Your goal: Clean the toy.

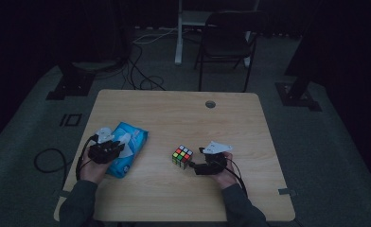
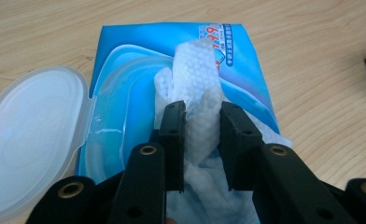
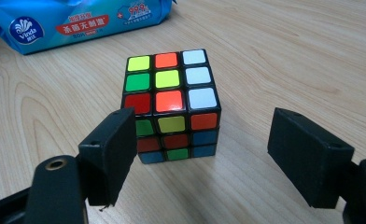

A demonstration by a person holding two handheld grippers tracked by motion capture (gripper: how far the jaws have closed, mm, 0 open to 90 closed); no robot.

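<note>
1. Dim room, light wood table, black chair at 12 o'clock beyond it.
2. Left gripper: jaws pinched onto a white wet wipe that sticks up out of the pack.
3. Blue wet-wipe pack sits at 9 o'clock on the table, translucent lid flipped open.
4. Right gripper: jaws spread wide, holding nothing; Rubik's cube just ahead between them, left jaw overlaps its edge, contact unclear.
</note>
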